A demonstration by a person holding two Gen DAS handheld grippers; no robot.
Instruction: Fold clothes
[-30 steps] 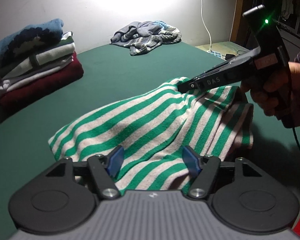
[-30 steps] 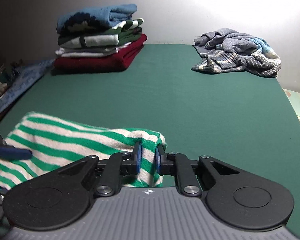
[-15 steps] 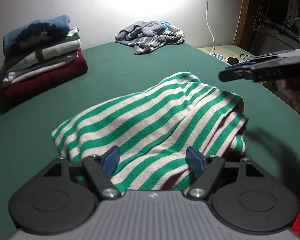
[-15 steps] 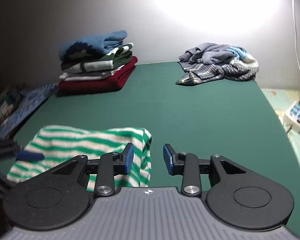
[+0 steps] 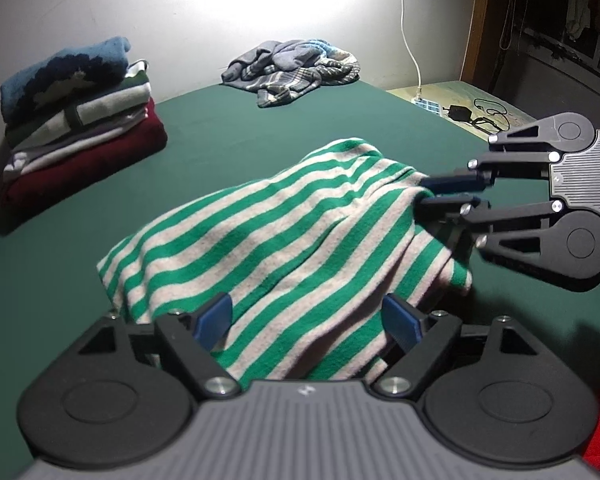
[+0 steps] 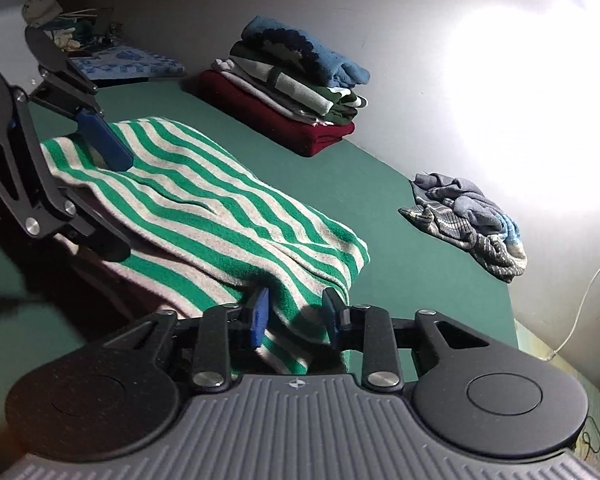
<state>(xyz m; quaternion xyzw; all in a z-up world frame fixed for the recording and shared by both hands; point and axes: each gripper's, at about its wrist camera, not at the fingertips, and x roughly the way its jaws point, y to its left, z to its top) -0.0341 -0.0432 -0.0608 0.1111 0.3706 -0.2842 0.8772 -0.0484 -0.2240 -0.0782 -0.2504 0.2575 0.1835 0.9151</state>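
A folded green-and-white striped garment (image 5: 284, 240) lies on the green table (image 5: 228, 136); it also shows in the right wrist view (image 6: 220, 208). My left gripper (image 5: 308, 322) is open, its blue pads wide apart astride the garment's near edge. My right gripper (image 6: 296, 314) is open, its pads on either side of a fold at the garment's right edge. In the left wrist view the right gripper (image 5: 452, 192) comes in from the right with its fingers against that edge. In the right wrist view the left gripper (image 6: 96, 160) stands at the garment's far end.
A stack of folded clothes (image 5: 72, 108) sits at the back left, also in the right wrist view (image 6: 296, 96). A crumpled grey-blue pile (image 5: 296, 68) lies at the back by the wall. A power strip and cables (image 5: 460, 110) lie off the table's right edge.
The right gripper let go of the garment's corner, lifted off, then turned on its side and came back to the garment's right edge, open. The left gripper stayed open at the near edge.
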